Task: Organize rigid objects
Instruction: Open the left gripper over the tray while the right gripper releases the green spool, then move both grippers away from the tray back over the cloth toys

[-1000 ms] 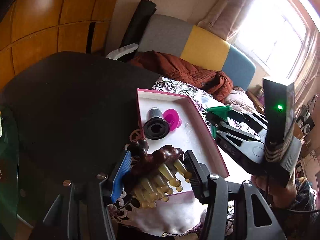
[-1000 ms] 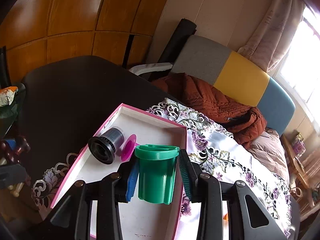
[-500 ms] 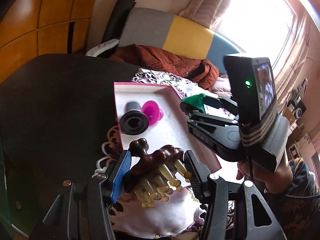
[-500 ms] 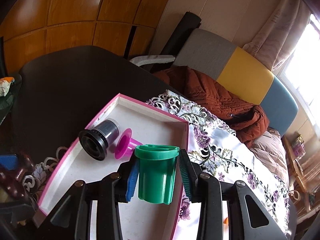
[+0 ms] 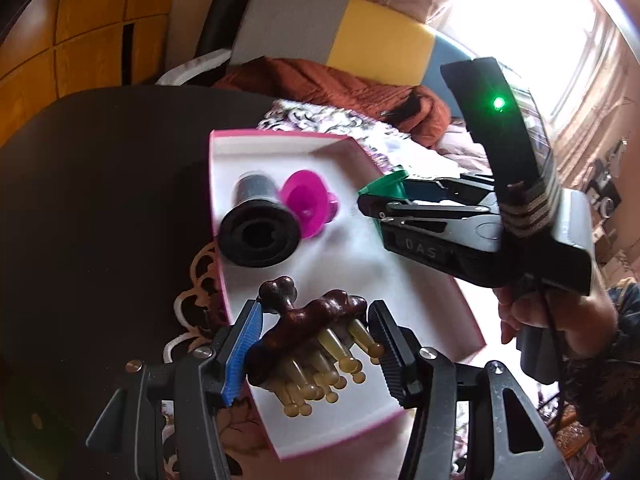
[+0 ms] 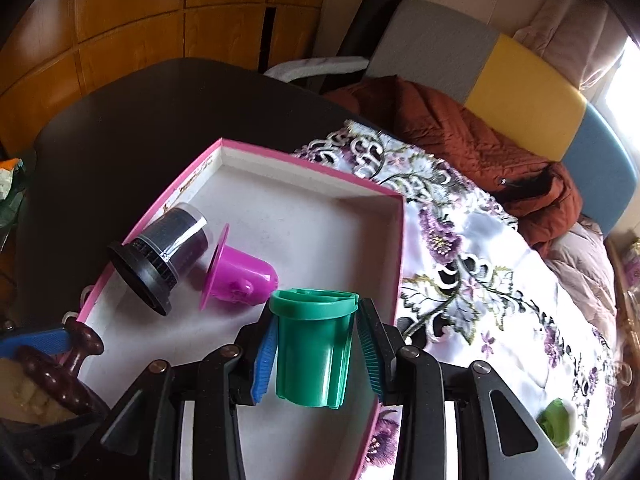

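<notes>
A pink-rimmed white tray (image 5: 288, 136) (image 6: 312, 162) lies on a floral cloth. In it lie a black-capped clear canister (image 5: 256, 220) (image 6: 164, 260) and a magenta cup (image 5: 308, 204) (image 6: 240, 276), both on their sides. My left gripper (image 5: 316, 344) is shut on a dark wooden massager with yellowish prongs (image 5: 312, 336) (image 6: 52, 376), held over the tray's near end. My right gripper (image 6: 314, 354) is shut on a green plastic cup (image 6: 314, 344) (image 5: 386, 186), upright over the tray's right side. A hand (image 5: 552, 320) holds the right gripper's handle.
A dark round table (image 6: 160, 108) carries the floral cloth (image 6: 480, 272). Behind it stand a grey, yellow and blue sofa (image 6: 520, 84) with a rust jacket (image 6: 460, 136). A small green item (image 6: 556, 420) lies on the cloth at the right. Wooden wall panels (image 6: 140, 8) fill the back left.
Both grippers have sunk toward the tray, which now looks larger. The massager has come over the tray's near end; the green cup hangs lower over the right side. Both grips are unchanged.
</notes>
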Demonstrator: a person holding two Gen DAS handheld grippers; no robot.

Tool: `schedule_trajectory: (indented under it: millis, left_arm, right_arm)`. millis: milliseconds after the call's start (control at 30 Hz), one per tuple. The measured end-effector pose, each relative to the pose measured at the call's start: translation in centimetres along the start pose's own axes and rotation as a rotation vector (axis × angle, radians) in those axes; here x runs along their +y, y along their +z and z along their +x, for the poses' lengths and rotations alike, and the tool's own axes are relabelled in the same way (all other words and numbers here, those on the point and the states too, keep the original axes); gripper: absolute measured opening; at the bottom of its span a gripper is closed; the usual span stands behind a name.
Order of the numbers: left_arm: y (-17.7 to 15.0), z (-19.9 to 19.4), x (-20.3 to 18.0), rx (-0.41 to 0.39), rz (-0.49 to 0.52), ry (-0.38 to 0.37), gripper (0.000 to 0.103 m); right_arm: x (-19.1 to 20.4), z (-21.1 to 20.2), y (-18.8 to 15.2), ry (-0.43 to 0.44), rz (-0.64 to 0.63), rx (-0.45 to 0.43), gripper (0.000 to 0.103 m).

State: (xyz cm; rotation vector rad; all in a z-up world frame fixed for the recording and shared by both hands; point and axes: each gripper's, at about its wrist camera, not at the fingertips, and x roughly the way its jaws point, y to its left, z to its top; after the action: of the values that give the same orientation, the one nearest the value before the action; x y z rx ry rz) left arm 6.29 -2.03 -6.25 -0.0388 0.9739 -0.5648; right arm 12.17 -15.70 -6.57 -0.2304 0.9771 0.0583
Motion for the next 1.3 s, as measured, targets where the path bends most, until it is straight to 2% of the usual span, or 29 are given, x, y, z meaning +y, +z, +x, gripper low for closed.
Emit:
schedule_trajectory:
  millis: [100, 333, 433, 500, 600, 700, 800, 1033, 1300]
  left_arm:
    - [0.2, 0.5, 0.3, 0.014, -0.021, -0.002, 0.056]
    - [0.4, -0.3, 0.7, -0.012, -0.042, 0.044, 0.056]
    - [0.5, -1.2, 1.1, -0.027, -0.069, 0.067, 0.056]
    - [0.5, -1.9, 1.3, -0.037, -0.083, 0.089, 0.056]
    - [0.7, -3.0, 1.4, -0.061, -0.095, 0.123, 0.056]
    - [0.8, -4.2, 1.5, -0.089, -0.098, 0.152, 0.056]
    - [0.8, -5.1, 1.4, -0.107, -0.102, 0.178, 0.056]
    - [0.6, -6.4, 0.7, -0.128, -0.08, 0.239, 0.056]
    - [0.1, -6.6, -0.8, -0.128, -0.043, 0.241, 0.056]
  right_arm:
    - [0.2, 1.1, -0.1, 0.031, 0.018, 0.035, 0.04]
    - [0.1, 0.6, -0.4, 0.116, 0.082, 0.029, 0.04]
    - [0.0, 0.2, -0.4, 0.126, 0.109, 0.02, 0.04]
    - [-0.2, -0.3, -0.4, 0.129, 0.126, 0.008, 0.046]
    - [-0.5, -1.5, -0.4, 0.124, 0.147, -0.02, 0.059]
    - [-0.6, -2.8, -0.6, 0.106, 0.152, -0.051, 0.061]
    - [-0.6, -4.2, -1.1, 0.088, 0.151, -0.08, 0.07]
    - [-0.7, -7.3, -3.3, 0.035, 0.132, -0.135, 0.077]
    - [-1.2, -9.8, -6.3, -0.021, 0.128, -0.17, 0.086]
